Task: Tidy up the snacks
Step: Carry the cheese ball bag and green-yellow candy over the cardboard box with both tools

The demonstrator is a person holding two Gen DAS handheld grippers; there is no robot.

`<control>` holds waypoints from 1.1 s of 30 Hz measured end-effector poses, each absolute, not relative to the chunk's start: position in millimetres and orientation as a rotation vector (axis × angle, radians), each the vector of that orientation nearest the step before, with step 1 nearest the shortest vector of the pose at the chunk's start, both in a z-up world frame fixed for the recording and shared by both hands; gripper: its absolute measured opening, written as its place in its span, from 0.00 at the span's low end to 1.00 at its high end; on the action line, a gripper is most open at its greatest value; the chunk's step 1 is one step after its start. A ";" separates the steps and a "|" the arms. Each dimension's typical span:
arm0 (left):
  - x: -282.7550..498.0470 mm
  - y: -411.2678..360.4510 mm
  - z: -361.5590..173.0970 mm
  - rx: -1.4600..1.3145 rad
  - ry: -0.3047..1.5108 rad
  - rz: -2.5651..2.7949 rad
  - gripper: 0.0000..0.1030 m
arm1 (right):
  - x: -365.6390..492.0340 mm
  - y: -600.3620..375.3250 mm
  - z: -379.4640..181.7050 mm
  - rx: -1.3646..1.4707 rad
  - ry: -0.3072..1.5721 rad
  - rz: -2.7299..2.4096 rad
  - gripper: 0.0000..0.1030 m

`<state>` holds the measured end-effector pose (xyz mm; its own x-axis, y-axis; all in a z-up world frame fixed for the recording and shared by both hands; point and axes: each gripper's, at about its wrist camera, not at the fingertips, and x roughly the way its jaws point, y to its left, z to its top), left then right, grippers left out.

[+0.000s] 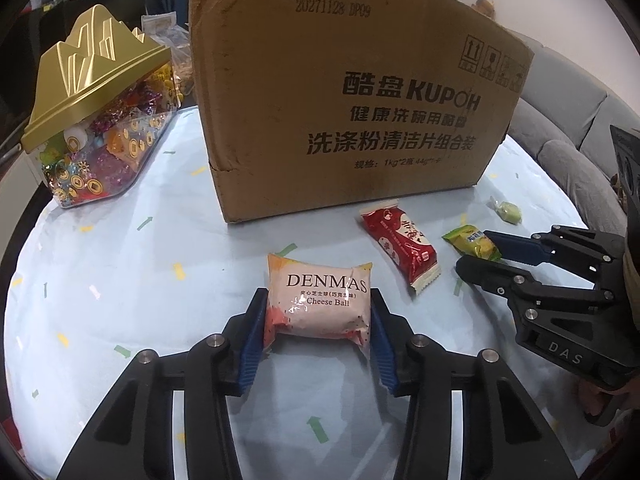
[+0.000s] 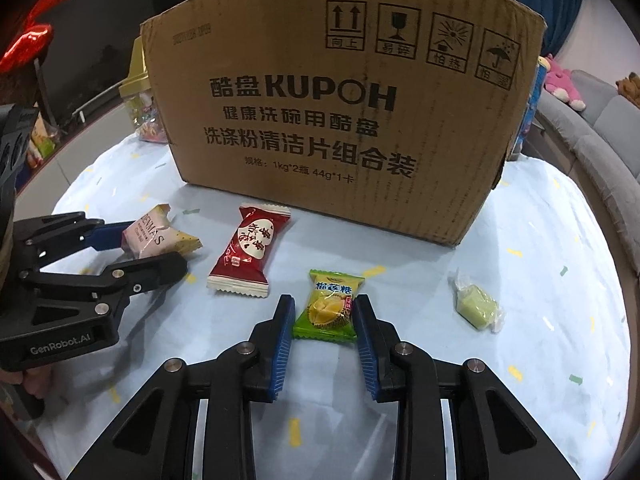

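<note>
- Snacks are lying scattered on a desk (image 2: 540, 240) under a pale cloth dotted with confetti shapes, all in front of a big cardboard box (image 2: 340, 120).
- Nearest the left wrist camera, the left hand-held gripper (image 1: 320, 316) is pressing its blue pads against both sides of a pink packet (image 1: 320, 300), which is sitting on the cloth between them; the packet is reading "DENMAS" and "Cheese Ball".
- Nearest the right wrist camera, the right hand-held gripper (image 2: 324, 316) is closing narrowly on a green-and-yellow durian candy (image 2: 328, 308), its pads touching the wrapper's side edges; the wrapper is showing blue Chinese characters and a durian picture.
- Between the two held snacks, a red packet (image 2: 248, 256) with a white heart and Chinese writing is lying flat, apart from both tools.
- To the right of the durian candy, a pale green sweet in clear wrap (image 2: 478, 306) is resting alone.
- Further back, the box is standing upright and blocking the far side of the desk; it is reading "KUPOH", "1kg*2", "44g*1" and a stamped "20271128 DP09", beside handling symbols.
- Far left, a clear jar with a gold lid (image 1: 96, 120), filled with colourful sweets, is standing beside the box.
- A grey sofa (image 2: 600, 128) is sitting beyond the desk on the right.
</note>
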<state>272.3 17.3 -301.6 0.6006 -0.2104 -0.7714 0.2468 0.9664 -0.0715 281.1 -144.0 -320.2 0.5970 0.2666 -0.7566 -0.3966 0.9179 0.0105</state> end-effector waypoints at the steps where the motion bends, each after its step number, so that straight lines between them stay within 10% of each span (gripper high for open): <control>1: 271.9 16.2 -301.0 0.044 0.887 -0.268 0.45 | 280.9 -143.9 -320.6 -0.163 0.849 0.385 0.30; 33: 245.8 12.0 -214.8 0.015 0.653 -0.248 0.45 | 244.5 -154.3 -231.8 -0.162 0.655 0.342 0.30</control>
<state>245.8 12.0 -214.9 0.7660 -0.2235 -0.6028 0.2328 0.9704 -0.0640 244.5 -154.3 -231.8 0.7396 0.2595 -0.6211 -0.3610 0.9317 -0.0405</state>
